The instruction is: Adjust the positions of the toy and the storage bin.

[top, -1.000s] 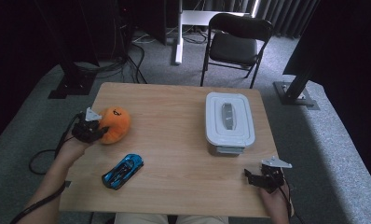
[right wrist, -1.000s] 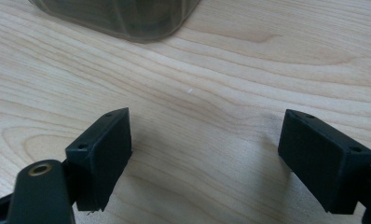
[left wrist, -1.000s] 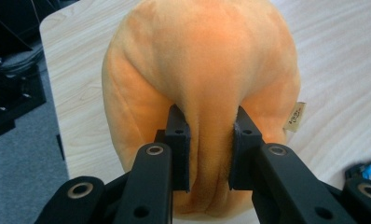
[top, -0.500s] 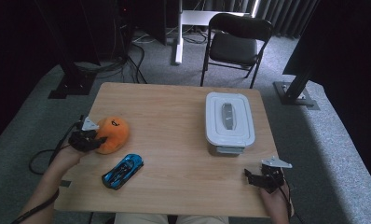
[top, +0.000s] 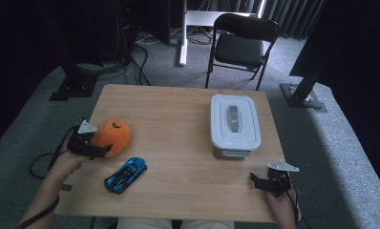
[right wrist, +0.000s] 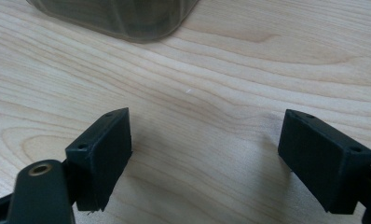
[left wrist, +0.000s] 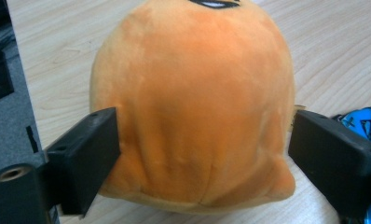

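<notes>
Each hand-held gripper, left (top: 101, 148) and right (top: 256, 180), has black blocky jaws with small screw holes, a grey three-cornered top plate and a trailing black cable.

The orange toy (left wrist: 193, 102) is soft matt plush cloth; the desk (top: 178, 114) is smooth pale wood; the car (top: 125, 174) is glossy blue.
</notes>
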`<control>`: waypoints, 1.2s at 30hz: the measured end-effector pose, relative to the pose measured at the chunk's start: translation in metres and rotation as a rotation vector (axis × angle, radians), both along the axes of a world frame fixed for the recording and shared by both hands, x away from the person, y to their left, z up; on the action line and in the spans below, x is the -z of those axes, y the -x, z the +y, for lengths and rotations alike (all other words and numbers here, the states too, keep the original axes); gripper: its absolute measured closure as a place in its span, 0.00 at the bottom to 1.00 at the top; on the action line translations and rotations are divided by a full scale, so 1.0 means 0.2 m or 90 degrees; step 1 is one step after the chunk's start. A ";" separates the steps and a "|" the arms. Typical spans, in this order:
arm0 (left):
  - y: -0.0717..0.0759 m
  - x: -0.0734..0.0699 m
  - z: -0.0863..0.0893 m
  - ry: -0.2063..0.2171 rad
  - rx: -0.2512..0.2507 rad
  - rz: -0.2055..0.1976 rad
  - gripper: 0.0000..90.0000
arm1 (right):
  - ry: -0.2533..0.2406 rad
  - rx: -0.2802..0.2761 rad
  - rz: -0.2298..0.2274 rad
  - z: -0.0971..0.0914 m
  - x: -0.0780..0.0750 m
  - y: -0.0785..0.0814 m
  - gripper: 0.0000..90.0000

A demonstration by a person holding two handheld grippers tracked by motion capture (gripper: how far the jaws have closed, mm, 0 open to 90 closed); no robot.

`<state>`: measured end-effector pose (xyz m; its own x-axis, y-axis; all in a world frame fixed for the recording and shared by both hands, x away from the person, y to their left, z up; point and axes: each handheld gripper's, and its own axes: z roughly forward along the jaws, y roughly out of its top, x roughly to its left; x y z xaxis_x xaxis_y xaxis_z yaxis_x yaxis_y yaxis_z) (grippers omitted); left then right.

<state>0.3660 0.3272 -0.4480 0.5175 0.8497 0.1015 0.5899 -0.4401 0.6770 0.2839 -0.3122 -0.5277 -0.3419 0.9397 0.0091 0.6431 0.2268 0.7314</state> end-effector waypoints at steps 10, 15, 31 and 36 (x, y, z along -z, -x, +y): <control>0.04 -0.03 -0.07 0.015 -0.002 -0.034 0.01 | 0.001 -0.009 0.002 0.00 0.00 0.00 0.17; 0.06 -0.06 -0.13 0.045 0.017 -0.044 0.01 | 0.001 -0.008 0.003 0.00 0.00 0.00 0.16; -0.02 -0.01 -0.45 0.066 0.088 -0.031 0.01 | 0.000 0.024 0.007 0.01 0.00 -0.01 0.14; -0.05 0.00 -0.55 0.075 0.108 -0.030 0.01 | -0.003 0.024 0.012 -0.01 0.00 -0.03 0.15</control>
<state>0.3767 0.2168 -0.4487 0.6507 0.7585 0.0344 0.4806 -0.4465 0.7547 0.2895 -0.3138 -0.5268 -0.3053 0.9520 0.0202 0.6647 0.1979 0.7205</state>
